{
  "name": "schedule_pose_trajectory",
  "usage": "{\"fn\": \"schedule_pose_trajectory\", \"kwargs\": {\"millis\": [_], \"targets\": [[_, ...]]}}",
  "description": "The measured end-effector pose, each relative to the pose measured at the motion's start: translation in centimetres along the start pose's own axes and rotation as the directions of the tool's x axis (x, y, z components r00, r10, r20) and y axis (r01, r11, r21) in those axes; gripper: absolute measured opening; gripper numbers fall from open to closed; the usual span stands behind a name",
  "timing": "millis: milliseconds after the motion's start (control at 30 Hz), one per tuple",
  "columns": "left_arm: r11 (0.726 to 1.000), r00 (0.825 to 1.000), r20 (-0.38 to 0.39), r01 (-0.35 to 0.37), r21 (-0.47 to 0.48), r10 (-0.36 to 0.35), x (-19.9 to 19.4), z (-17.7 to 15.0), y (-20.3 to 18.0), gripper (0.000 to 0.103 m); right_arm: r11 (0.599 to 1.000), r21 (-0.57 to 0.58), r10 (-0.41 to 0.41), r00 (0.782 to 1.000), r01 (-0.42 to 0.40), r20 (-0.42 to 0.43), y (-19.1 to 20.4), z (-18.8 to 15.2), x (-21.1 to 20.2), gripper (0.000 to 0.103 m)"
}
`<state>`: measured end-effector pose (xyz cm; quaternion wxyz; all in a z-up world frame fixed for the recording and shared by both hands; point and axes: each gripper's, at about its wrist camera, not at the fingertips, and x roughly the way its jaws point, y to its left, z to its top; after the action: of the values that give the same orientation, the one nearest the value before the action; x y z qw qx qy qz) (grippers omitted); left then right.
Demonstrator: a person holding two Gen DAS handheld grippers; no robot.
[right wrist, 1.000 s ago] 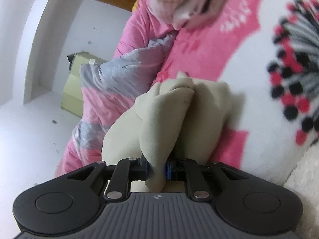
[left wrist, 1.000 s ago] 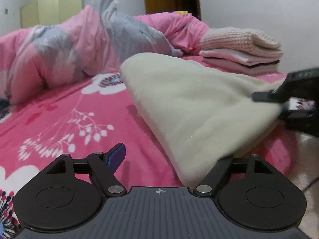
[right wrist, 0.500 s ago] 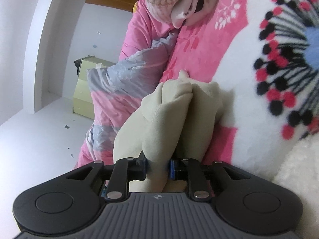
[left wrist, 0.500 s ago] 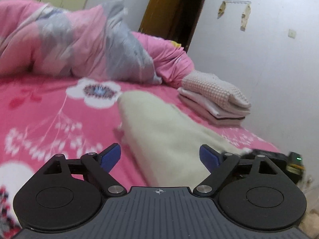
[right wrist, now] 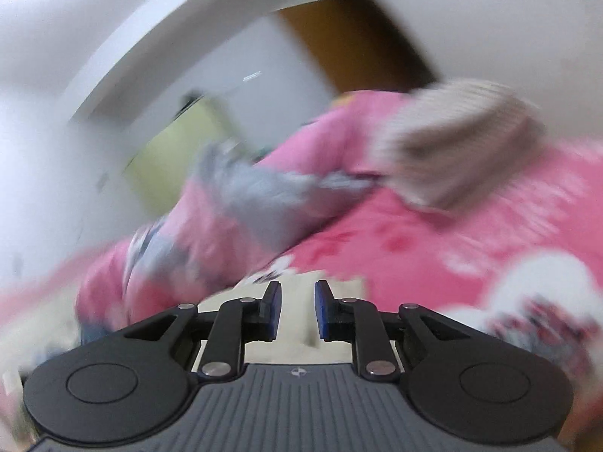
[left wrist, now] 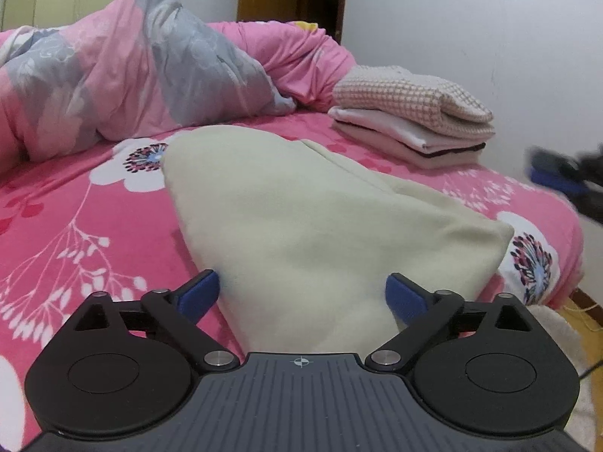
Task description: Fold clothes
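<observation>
1. One cream garment (left wrist: 301, 218) lay on the bed.
2. One stack of folded clothes (left wrist: 410, 120) held perhaps three pieces.
3. One pink-and-grey quilt (left wrist: 124, 71) was heaped behind.
4. Two grippers (left wrist: 301, 293) (right wrist: 297, 309) showed.

Around the folded cream garment (left wrist: 301, 211), flowered pink bedsheet (left wrist: 83, 203) lies bare to its left, while a bunched pink-and-grey quilt (left wrist: 132, 71) blocks the far side and a stack of 3 folded clothes (left wrist: 410, 120) stands at its far right.
</observation>
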<state>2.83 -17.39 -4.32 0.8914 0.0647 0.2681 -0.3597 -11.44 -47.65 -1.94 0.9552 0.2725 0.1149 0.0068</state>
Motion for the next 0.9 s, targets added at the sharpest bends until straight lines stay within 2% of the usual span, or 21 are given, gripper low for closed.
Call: {"fn": "schedule_pose_trajectory", "kwargs": {"millis": [67, 100, 167, 300, 433, 500, 567, 600, 667, 700, 733, 767, 800, 867, 900], "targets": [[1.000, 1.000, -0.005, 0.015, -0.001, -0.015, 0.1, 0.0, 0.1, 0.099, 0.992, -0.124, 0.011, 0.997, -0.020, -0.075, 2.0, -0.5, 3.0, 0.019], [1.000, 1.000, -0.001, 0.019, -0.008, -0.019, 0.1, -0.2, 0.2, 0.100, 0.983, -0.182, -0.044, 0.991, 0.020, -0.129, 2.0, -1.4, 4.4, 0.018], [0.999, 0.999, 0.000, 0.042, -0.034, -0.042, 0.2, -0.4, 0.7, 0.099, 0.949, -0.300, -0.165, 0.960, 0.093, -0.225, 1.9, -3.4, 7.3, 0.015], [0.983, 0.994, 0.017, 0.110, -0.149, -0.109, 0.0, -1.4, 2.5, 0.098, 0.926, -0.355, -0.213, 0.951, 0.124, -0.224, 3.3, -1.7, 7.2, 0.012], [0.937, 0.983, 0.035, 0.180, -0.300, -0.178, 0.4, -2.8, 4.3, 0.093, 0.886, -0.463, -0.046, 0.985, -0.037, -0.167, 9.3, 1.5, 7.0, 0.012], [0.914, 0.977, 0.055, 0.213, -0.346, -0.207, 0.6, -3.5, 4.9, 0.090, 0.832, -0.542, 0.025, 0.984, -0.119, -0.178, 12.4, 1.9, 8.9, 0.012], [0.901, 0.972, 0.075, 0.235, -0.363, -0.223, 0.7, -4.0, 5.2, 0.087, 0.780, -0.591, 0.079, 0.969, -0.205, -0.232, 14.6, 1.5, 12.1, 0.012], [0.899, 0.970, 0.083, 0.242, -0.365, -0.228, 0.6, -4.1, 5.3, 0.086, 0.773, -0.590, 0.088, 0.961, -0.232, -0.262, 15.1, 1.0, 13.6, 0.011], [0.896, 0.968, 0.095, 0.252, -0.366, -0.234, 0.6, -4.3, 5.3, 0.084, 0.747, -0.618, 0.043, 0.946, -0.244, -0.321, 15.1, -0.6, 16.5, 0.009], [0.894, 0.966, 0.101, 0.257, -0.366, -0.237, 0.6, -4.4, 5.4, 0.083, 0.741, -0.634, -0.018, 0.937, -0.222, -0.349, 14.1, -1.6, 18.0, 0.002], [0.893, 0.965, 0.107, 0.262, -0.366, -0.240, 0.6, -4.5, 5.4, 0.083, 0.734, -0.650, -0.080, 0.924, -0.199, -0.374, 13.1, -2.5, 19.5, 0.001], [0.892, 0.964, 0.113, 0.267, -0.366, -0.243, 0.6, -4.6, 5.4, 0.081, 0.747, -0.643, -0.119, 0.916, -0.171, -0.383, 11.7, -3.1, 20.3, 0.002], [0.890, 0.962, 0.119, 0.272, -0.366, -0.245, 0.5, -4.7, 5.5, 0.080, 0.773, -0.616, -0.123, 0.918, -0.150, -0.378, 10.6, -3.0, 20.5, 0.002], [0.887, 0.959, 0.131, 0.282, -0.366, -0.251, 0.5, -4.9, 5.5, 0.080, 0.771, -0.631, -0.201, 0.908, -0.085, -0.367, 10.6, -2.2, 20.8, 0.000], [0.885, 0.958, 0.137, 0.287, -0.365, -0.254, 0.5, -5.0, 5.6, 0.080, 0.746, -0.661, -0.228, 0.904, -0.077, -0.362, 11.1, -2.0, 20.6, 0.000]]}}
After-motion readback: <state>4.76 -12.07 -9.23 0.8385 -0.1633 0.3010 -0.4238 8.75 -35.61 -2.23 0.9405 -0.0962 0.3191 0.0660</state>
